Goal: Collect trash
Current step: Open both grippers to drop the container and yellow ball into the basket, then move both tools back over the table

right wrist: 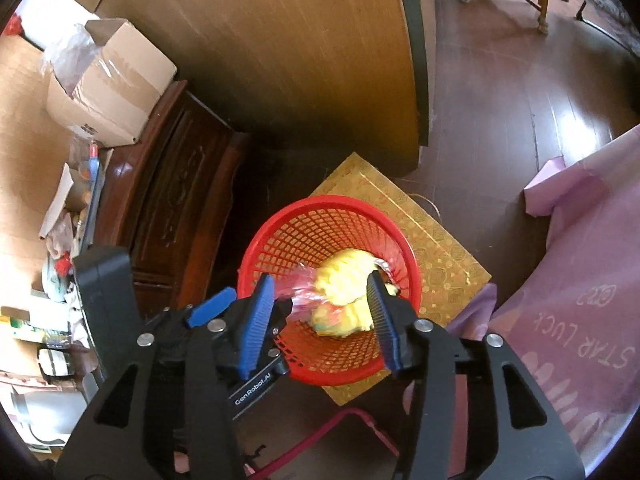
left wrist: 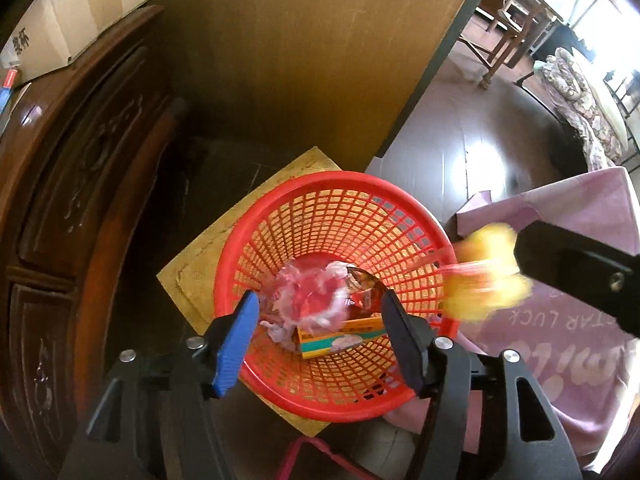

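Both poised over red basket (left wrist: 320, 184) on gold mat (right wrist: 448, 256); left gripper (left wrist: 316, 340) spread wide, gripping nothing, clear plastic (left wrist: 308, 296) and box (left wrist: 340, 338) inside the basket; right gripper (right wrist: 320, 312) parted, blurred yellow wad (right wrist: 344, 280) loose between its pads above the basket.

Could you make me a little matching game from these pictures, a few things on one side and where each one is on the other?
Things:
1. red basket
2. small printed box
3. cardboard box
4. yellow crumpled bag

Places:
A. on top of the dark wooden cabinet
B. between the fingers of the right claw
C. on the gold patterned board
D. at the basket's bottom

Pairs: 1-C, 2-D, 3-A, 4-B
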A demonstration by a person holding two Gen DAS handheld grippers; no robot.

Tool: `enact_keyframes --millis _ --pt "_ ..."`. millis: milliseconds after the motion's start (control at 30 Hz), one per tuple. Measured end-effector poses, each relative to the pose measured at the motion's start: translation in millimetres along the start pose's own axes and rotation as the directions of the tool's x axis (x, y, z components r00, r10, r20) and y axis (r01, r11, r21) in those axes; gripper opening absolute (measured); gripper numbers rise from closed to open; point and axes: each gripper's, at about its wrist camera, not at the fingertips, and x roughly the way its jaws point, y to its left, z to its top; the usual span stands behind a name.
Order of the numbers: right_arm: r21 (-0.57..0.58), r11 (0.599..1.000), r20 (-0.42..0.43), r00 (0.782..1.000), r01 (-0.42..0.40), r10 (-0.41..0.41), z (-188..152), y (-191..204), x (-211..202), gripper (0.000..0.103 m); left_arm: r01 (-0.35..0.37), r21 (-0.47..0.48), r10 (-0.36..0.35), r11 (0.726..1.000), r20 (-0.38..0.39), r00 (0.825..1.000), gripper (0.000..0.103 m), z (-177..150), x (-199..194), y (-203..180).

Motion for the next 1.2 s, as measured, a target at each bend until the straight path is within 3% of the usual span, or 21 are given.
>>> enact_keyframes --millis 333,667,967,1200 --pt "0.034 0.999 0.046 0.999 0.009 -0.011 -4.3 -12.0 -24.7 0.055 -0.003 0.001 0.003 1.000 0.001 1.000 0.066 0.8 -7.7 -3.2" --pt "0.031 0.999 0.144 0.989 0.037 -0.041 -24.5 -25.8 -83.4 0.066 0.004 0.070 -0.008 0.998 0.057 0.998 0.074 3.6 -44.3 -42.5" --pt "0.089 0.994 0.277 0.957 0.067 -0.089 -56.3 -63.0 -159.6 0.075 0.003 0.180 -0.024 0.984 0.115 0.993 0.080 -5.7 -83.6 -100.2" --pt "0.162 0.981 0.339 0.927 0.110 -0.160 -90.9 -116.1 -210.2 0.079 0.004 0.259 -0.045 0.966 0.150 0.988 0.081 -16.1 -106.5 -151.5"
